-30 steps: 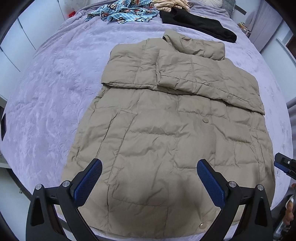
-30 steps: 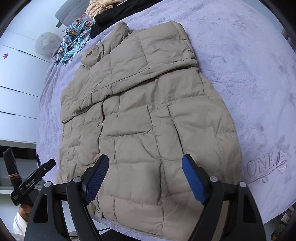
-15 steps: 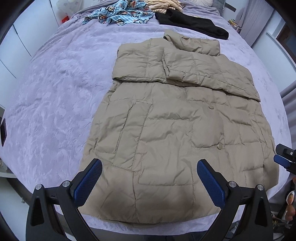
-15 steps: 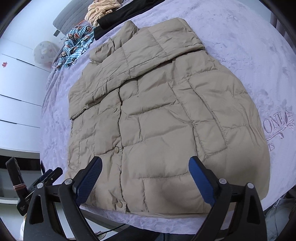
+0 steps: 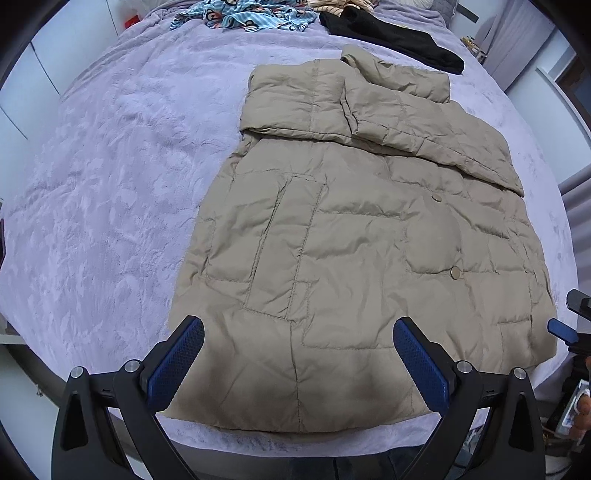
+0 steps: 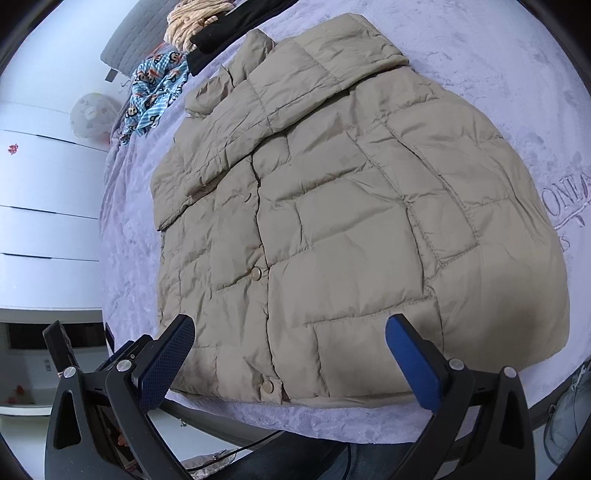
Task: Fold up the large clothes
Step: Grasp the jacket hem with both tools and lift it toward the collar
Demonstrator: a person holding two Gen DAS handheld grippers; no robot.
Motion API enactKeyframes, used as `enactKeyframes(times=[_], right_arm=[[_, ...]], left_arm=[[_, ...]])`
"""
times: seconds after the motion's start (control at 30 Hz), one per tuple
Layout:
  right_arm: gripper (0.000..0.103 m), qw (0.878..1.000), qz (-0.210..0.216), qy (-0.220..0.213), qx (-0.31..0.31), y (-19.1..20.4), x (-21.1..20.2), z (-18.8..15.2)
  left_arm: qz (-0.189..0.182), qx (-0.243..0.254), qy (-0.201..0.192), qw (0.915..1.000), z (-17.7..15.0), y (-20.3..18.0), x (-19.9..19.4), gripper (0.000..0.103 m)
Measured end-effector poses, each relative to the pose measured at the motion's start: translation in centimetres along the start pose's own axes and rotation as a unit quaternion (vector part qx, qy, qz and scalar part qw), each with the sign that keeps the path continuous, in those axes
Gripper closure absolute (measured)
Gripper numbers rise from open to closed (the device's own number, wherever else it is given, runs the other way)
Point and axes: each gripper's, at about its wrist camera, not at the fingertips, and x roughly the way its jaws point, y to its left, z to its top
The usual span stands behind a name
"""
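Jacket [image 5: 354, 258] lies flat beyond both grippers' wide-open, empty fingers [image 5: 177, 362], the right's just opened.

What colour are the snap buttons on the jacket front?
Pale gold, close to the beige jacket; the snap buttons show best in the right wrist view.

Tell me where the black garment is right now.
The black garment lies at the far end of the bed, just beyond the jacket collar, between the blue patterned cloth and the bed's right edge in the left wrist view.
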Motion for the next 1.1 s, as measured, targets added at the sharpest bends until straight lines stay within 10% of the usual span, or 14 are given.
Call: enactKeyframes(times=[0.43, 0.8, 1.1], right_arm=[[0.0, 0.989, 0.041, -0.012, 0.142, -7.9, -2.1, -1.5], [0.0, 0.966, 0.053, -0.022, 0.252, -14.1, -2.6, -4.2], [0.0, 0.959, 0.056, -0.018, 0.279, -15.7, -1.5, -4.5]], left_arm=[[-0.105, -0.083, 0.069, 0.9887, -5.1, 7.3, 1.0, 0.0], [-0.189, -0.171, 0.126, 0.9587, -8.0, 8.3, 4.8, 0.0], [-0.229, -0.182, 0.11, 0.9501, -6.3, 6.0, 6.0, 0.0]])
